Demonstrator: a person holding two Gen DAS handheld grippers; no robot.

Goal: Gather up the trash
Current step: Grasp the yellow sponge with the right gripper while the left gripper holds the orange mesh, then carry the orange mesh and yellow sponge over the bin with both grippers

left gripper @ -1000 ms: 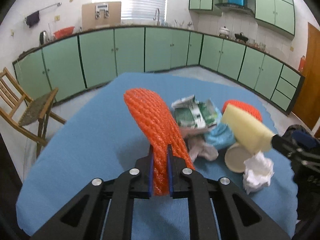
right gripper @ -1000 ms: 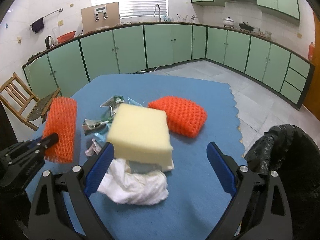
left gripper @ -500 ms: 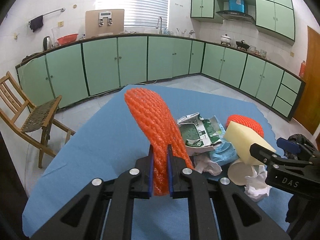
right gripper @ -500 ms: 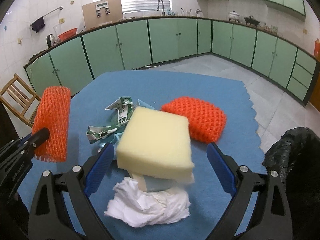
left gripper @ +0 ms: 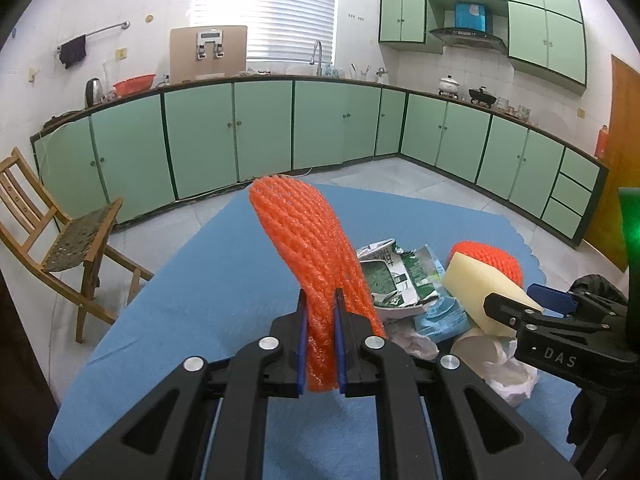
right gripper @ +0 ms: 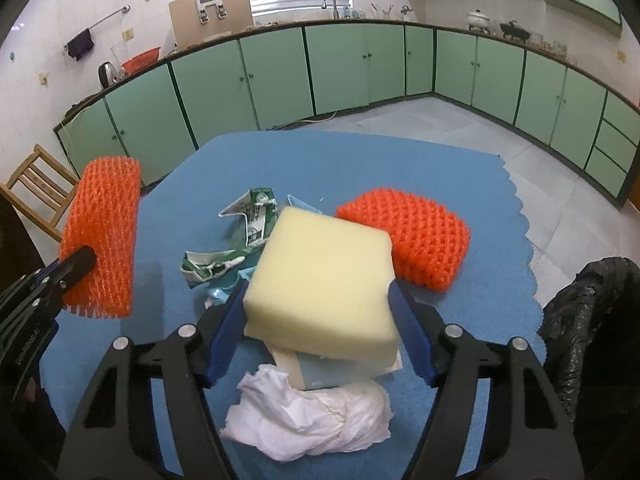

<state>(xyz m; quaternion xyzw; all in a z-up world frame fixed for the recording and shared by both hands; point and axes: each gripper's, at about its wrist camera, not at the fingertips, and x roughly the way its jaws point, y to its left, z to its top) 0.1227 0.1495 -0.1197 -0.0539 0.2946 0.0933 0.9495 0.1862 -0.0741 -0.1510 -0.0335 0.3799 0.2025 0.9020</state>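
My left gripper (left gripper: 320,304) is shut on a long orange foam net (left gripper: 304,240), held up above the blue table (left gripper: 192,280); the right wrist view shows this net (right gripper: 104,232) at the left. My right gripper (right gripper: 318,296) is closing around a yellow foam block (right gripper: 320,276), its blue pads against both sides. The block lies on top of a trash pile: a torn green carton (right gripper: 248,224), a pale blue wrapper and a crumpled white tissue (right gripper: 316,420). A second orange net (right gripper: 412,236) lies just behind the block.
A black trash bag (right gripper: 592,320) stands off the table's right edge. A wooden chair (left gripper: 60,240) is on the floor at the left. Green cabinets (left gripper: 260,132) line the far walls. Bare blue cloth (right gripper: 360,168) stretches behind the pile.
The right gripper has moved in over the pile and its jaws have come in from wide apart onto the yellow foam block. The left gripper keeps its hold on the orange net.
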